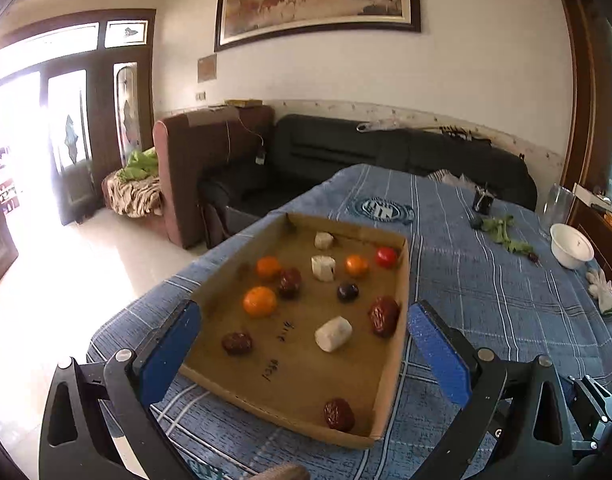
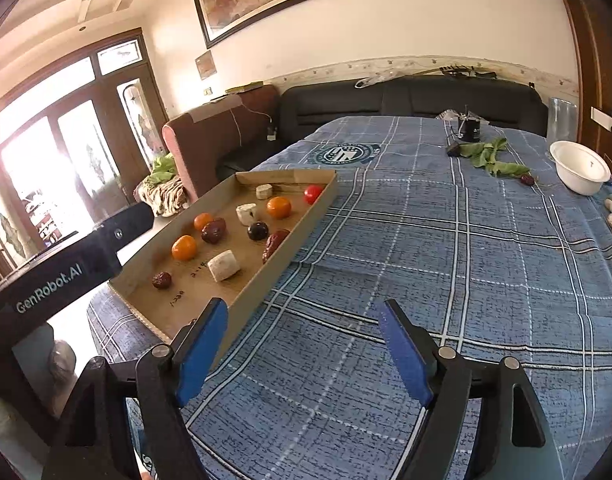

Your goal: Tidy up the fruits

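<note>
A shallow cardboard tray (image 1: pixel 398 344) lies on the blue plaid cloth and holds loose fruit: three oranges (image 1: pixel 259 301), several red dates (image 1: pixel 384 315), a cherry tomato (image 1: pixel 386 256), a dark plum (image 1: pixel 347 292) and three white chunks (image 1: pixel 333 333). My left gripper (image 1: pixel 304 342) is open and empty, hovering over the tray's near end. The tray also shows in the right wrist view (image 2: pixel 302 236) at the left. My right gripper (image 2: pixel 304 354) is open and empty over bare cloth, to the right of the tray.
A white bowl (image 2: pixel 581 172) stands at the table's far right, with a lone date (image 2: pixel 527 179), green leaves (image 2: pixel 488 156), a dark cup (image 2: pixel 469 128) and a glass jar (image 2: pixel 562 120) nearby. The left gripper's body (image 2: pixel 62 268) is at the left. Sofas stand beyond the table.
</note>
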Tool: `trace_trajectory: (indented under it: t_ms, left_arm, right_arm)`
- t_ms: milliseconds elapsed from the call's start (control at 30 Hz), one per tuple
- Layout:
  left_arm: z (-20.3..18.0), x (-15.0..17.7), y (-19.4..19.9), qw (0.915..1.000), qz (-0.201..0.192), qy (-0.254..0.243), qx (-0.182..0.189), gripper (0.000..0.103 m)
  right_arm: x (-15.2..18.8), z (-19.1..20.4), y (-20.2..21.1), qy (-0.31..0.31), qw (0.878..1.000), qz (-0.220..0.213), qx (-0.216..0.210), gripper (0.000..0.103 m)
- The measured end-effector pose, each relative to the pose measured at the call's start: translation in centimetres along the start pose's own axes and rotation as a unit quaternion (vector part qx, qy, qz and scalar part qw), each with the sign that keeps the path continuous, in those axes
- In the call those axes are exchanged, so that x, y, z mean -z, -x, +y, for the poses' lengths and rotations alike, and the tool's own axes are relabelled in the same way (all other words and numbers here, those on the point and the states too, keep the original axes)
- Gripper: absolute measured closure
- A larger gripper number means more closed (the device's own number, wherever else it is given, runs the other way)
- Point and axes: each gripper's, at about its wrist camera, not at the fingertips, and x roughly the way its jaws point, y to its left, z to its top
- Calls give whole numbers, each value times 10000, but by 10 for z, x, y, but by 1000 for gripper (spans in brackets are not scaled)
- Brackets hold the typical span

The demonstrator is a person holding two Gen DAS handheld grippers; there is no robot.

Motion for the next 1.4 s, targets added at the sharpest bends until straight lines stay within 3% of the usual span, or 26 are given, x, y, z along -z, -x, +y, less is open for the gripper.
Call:
trace_trajectory:
  t_ms: [1400]
  left_arm:
    - [-14,18,-21,9972,630,-155,370,0]
  right_arm:
    - [6,8,-11,138,9997,168,140,11]
